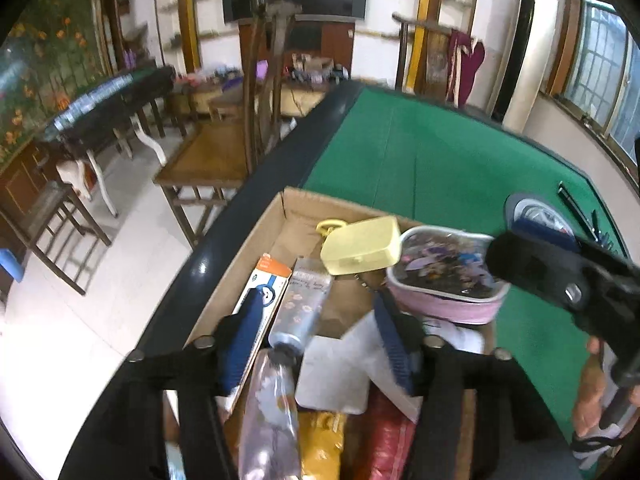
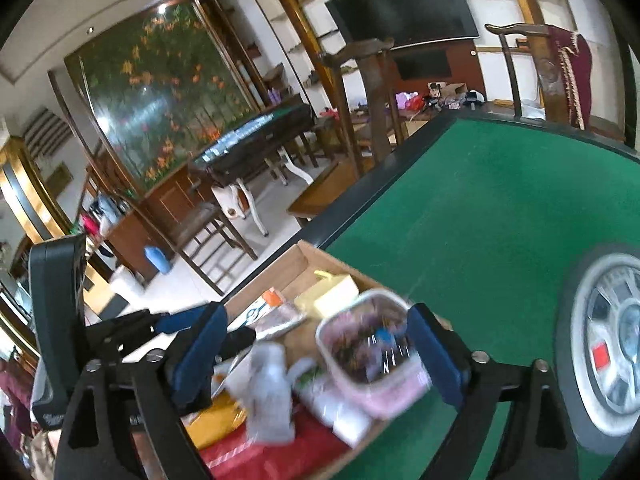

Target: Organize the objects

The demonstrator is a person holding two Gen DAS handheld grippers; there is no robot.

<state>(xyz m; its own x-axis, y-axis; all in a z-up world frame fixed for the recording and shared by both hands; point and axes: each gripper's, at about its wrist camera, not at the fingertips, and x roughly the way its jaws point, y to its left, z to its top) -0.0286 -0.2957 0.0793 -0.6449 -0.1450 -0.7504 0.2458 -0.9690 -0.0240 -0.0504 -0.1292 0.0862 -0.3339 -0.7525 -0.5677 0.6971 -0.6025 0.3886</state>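
A cardboard box sits at the near left corner of the green table. It holds a yellow case, a pink pouch, a flowered tube, a white card, an orange-and-white carton and red and yellow packets. My left gripper is open above the box, with nothing between its blue pads. My right gripper is open, hovering over the box with the pink pouch between its fingers, untouched. The right gripper's body also shows in the left wrist view.
A round tyre-patterned object lies on the green felt to the right of the box. Black pens lie at the table's right edge. Wooden chairs stand past the table's left rim.
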